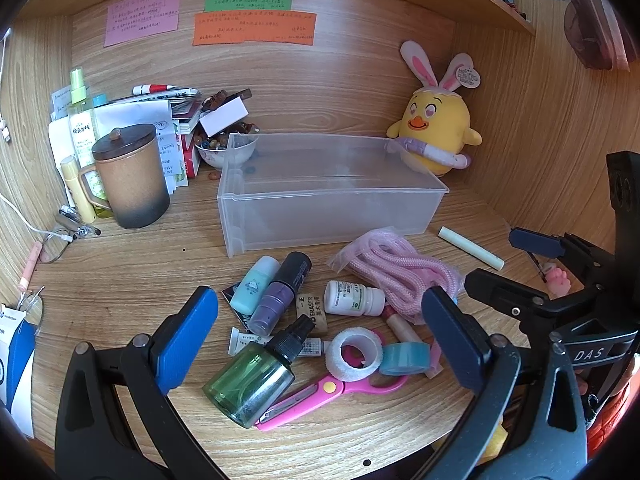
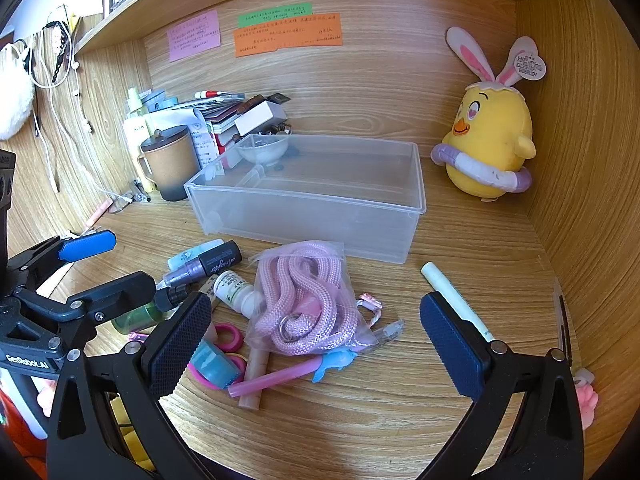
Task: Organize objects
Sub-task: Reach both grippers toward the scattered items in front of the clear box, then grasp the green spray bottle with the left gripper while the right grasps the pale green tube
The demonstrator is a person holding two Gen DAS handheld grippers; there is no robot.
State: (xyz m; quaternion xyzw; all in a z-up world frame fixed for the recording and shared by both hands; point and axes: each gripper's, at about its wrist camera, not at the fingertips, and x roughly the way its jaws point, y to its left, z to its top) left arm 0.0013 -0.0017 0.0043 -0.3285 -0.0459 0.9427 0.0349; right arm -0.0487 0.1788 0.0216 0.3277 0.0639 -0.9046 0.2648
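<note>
A wooden desk [image 1: 120, 264] set in a wooden alcove holds a clear plastic bin [image 1: 332, 196], open at the top with nothing visible inside, standing toward the back. In front of it lies a loose pile of small things: a green bottle with a black cap [image 1: 256, 376] on its side, pink-handled scissors [image 1: 340, 388] partly under a roll of white tape [image 1: 352, 354] and a roll of blue tape [image 1: 404, 358], a white pill bottle [image 1: 352, 298], a purple marker with a black cap [image 1: 280, 292], a small teal bottle [image 1: 254, 284], and a pink rope in a clear bag [image 2: 304, 300]. A pale green stick [image 2: 456, 300] lies alone to the right of the pile.

The left gripper [image 1: 320, 344] hangs above the pile with its blue-padded jaws spread wide, holding nothing. The right gripper [image 2: 316, 348] is likewise spread wide and empty, its jaws on either side of the bagged rope without touching it.

At the back left stand a brown lidded mug [image 1: 132, 176], a stack of papers, and a bowl of beads [image 1: 224, 152]. A yellow plush chick with rabbit ears [image 2: 492, 148] sits at the back right. Pink, green and orange notes [image 1: 248, 20] are stuck to the back wall.
</note>
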